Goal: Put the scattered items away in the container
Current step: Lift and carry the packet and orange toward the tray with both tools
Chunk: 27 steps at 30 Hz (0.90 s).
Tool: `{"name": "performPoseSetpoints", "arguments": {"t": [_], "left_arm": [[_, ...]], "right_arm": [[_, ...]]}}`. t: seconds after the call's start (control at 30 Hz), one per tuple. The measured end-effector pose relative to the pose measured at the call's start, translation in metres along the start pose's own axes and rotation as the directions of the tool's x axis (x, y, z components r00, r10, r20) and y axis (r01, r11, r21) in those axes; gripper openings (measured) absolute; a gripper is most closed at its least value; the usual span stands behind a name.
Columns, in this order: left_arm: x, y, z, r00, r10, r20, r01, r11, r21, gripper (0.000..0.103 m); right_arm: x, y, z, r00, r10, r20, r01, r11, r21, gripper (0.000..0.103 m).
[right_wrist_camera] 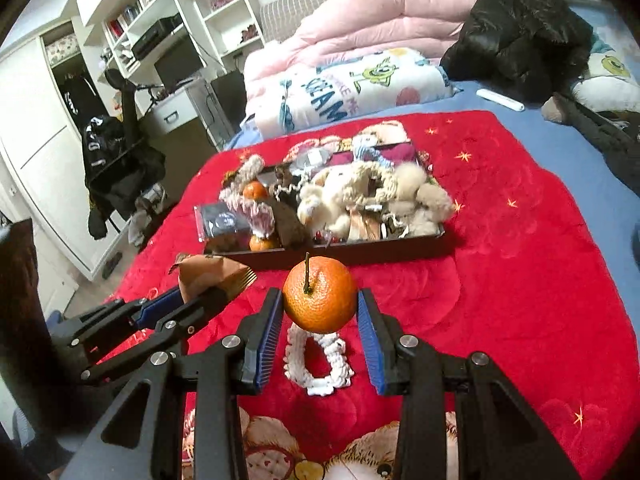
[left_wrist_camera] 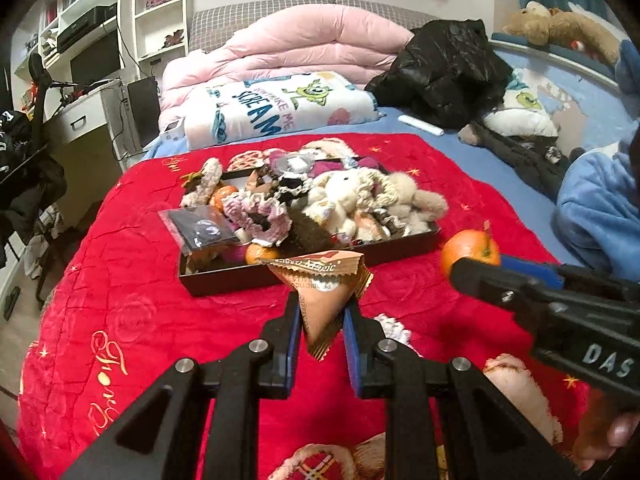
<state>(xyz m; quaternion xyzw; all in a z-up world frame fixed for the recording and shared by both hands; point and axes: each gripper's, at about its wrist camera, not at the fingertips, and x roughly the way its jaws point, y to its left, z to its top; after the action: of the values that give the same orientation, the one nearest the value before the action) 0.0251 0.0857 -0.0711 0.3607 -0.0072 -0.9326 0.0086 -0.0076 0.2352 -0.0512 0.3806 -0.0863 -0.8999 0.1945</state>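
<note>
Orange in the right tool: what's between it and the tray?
Only bare red blanket between orange and tray, per right wrist view; the white scrunchie lies nearer the camera.

The left gripper (left_wrist_camera: 322, 316), a black two-finger tool with blue ribbed pads, has its jaws drawn close together, clamping a brown triangular foil packet (left_wrist_camera: 320, 284) between the pads. The right gripper (right_wrist_camera: 320, 312), of the same black and blue build, has its jaws set wider, pressed against both sides of a round orange tangerine with a short stem (right_wrist_camera: 320, 298). Both point the same way, the left one just beside the right and level with it.
</note>
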Motion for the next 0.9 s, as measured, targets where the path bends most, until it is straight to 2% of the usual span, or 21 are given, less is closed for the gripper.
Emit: {"name": "performPoseSetpoints", "arguments": {"t": [0.27, 0.6, 0.9], "left_arm": [[-0.002, 0.001, -0.002, 1.0, 0.007, 0.013, -0.007, 1.0, -0.002, 0.02], [-0.006, 0.018, 0.004, 1.0, -0.021, 0.017, 0.022, 0.996, -0.085, 0.02], [-0.015, 0.02, 0.015, 0.999, -0.026, 0.031, 0.029, 0.996, -0.083, 0.02]], "right_arm": [[0.0, 0.002, -0.001, 1.0, 0.014, -0.004, -0.014, 1.0, 0.003, 0.036], [-0.005, 0.002, 0.001, 1.0, 0.0, 0.017, 0.0, 1.0, -0.004, 0.036], [-0.011, 0.007, 0.008, 0.999, 0.011, 0.034, -0.01, 0.999, -0.032, 0.036]]}}
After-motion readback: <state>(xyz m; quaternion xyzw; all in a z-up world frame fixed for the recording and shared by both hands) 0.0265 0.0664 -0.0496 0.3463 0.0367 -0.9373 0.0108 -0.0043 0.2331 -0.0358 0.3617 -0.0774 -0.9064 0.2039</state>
